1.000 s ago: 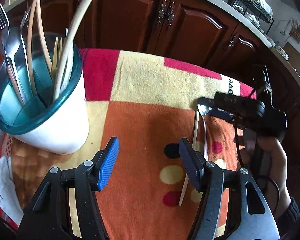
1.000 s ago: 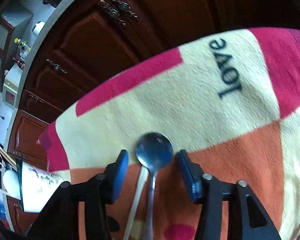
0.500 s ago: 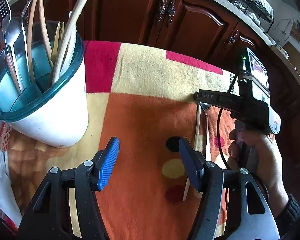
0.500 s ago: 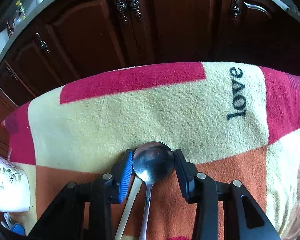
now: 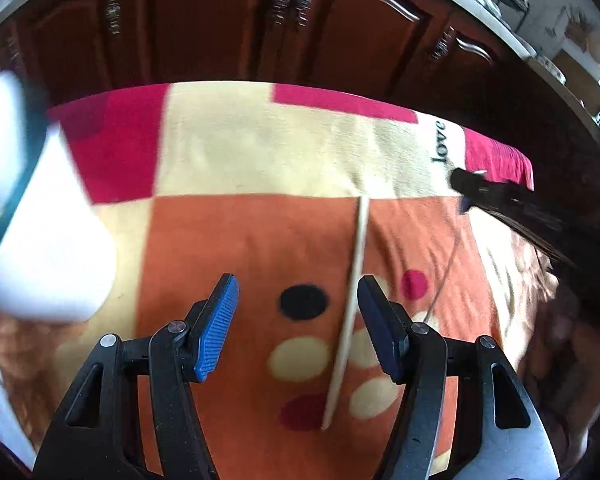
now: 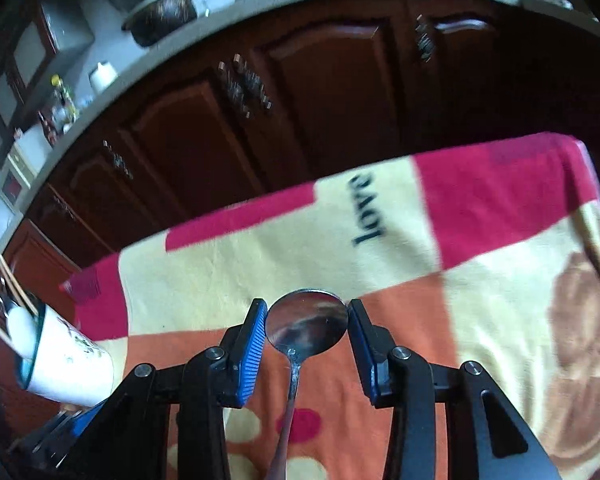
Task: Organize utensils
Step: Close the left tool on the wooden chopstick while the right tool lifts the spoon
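Dark wooden cabinets are seen behind a patchwork blanket in the left wrist view. The left gripper is held open and empty. A pale chopstick lies just inside its right-hand finger, its long axis running away from the gripper; a white utensil holder stands off to the left, blurred. The word "love" is read on the blanket, ahead to the right.

In the right wrist view, the right gripper is closed on the bowl of a metal spoon, the handle trailing back between the fingers. The utensil holder is found far to its left, so a leftward carry is judged next.
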`<action>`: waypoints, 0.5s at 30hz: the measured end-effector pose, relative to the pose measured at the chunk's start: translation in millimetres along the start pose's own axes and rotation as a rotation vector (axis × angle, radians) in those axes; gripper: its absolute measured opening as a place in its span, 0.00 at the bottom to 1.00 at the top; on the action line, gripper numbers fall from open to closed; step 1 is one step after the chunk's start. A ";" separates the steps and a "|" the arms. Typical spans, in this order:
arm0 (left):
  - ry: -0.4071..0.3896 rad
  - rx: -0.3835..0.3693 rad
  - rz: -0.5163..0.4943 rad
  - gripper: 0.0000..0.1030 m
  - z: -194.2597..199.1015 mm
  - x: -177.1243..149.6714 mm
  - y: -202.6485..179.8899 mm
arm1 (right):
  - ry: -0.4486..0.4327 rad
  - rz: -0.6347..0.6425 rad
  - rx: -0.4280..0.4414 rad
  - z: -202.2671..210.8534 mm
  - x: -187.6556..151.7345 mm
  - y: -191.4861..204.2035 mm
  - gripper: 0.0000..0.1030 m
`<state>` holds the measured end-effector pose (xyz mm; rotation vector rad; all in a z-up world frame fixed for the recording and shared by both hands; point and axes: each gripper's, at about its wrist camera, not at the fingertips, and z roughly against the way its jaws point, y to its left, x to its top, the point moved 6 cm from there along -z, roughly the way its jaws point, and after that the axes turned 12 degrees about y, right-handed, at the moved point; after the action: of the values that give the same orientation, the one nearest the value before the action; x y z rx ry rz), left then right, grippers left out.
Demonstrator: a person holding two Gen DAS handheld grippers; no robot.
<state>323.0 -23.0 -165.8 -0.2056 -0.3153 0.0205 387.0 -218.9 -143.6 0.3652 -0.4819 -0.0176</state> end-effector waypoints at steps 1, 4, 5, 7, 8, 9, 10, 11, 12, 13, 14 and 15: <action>0.007 0.002 -0.012 0.60 -4.0 4.4 -5.0 | -0.017 -0.009 -0.006 8.0 -1.8 -3.7 0.38; 0.031 0.004 -0.048 0.58 -20.3 21.4 -22.8 | -0.044 -0.041 -0.020 20.7 -1.0 -16.4 0.38; 0.044 0.002 -0.060 0.56 -27.0 27.2 -28.6 | -0.048 -0.052 -0.026 23.8 -0.9 -22.5 0.38; 0.066 0.009 -0.079 0.50 -40.2 37.5 -37.8 | -0.047 -0.072 -0.026 19.7 1.2 -30.7 0.38; 0.072 0.018 -0.091 0.49 -46.0 42.4 -42.0 | -0.049 -0.086 -0.024 18.7 1.4 -36.4 0.38; 0.078 0.027 -0.104 0.47 -51.6 47.5 -45.9 | -0.048 -0.097 -0.027 17.8 1.1 -43.3 0.38; 0.082 0.033 -0.115 0.44 -56.6 51.6 -49.1 | -0.051 -0.105 -0.028 19.9 -1.7 -49.6 0.38; 0.084 0.045 -0.127 0.41 -61.1 55.6 -52.3 | -0.053 -0.118 -0.025 19.3 -2.6 -55.8 0.38; 0.085 0.059 -0.135 0.39 -65.7 59.6 -55.0 | -0.054 -0.125 -0.020 18.9 -3.7 -59.4 0.38; 0.087 0.065 -0.141 0.39 -69.2 63.0 -57.1 | -0.054 -0.134 -0.013 17.9 -4.1 -62.7 0.38; 0.093 0.076 -0.152 0.39 -73.7 66.4 -59.6 | -0.052 -0.140 -0.008 17.7 -5.1 -65.6 0.38; 0.104 0.094 -0.164 0.34 -79.2 69.5 -61.9 | -0.049 -0.145 -0.002 16.3 -5.6 -68.0 0.38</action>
<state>412.9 -95.6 -205.6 -0.0867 -0.2262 -0.1369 379.2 -287.5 -156.3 0.3983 -0.5030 -0.1680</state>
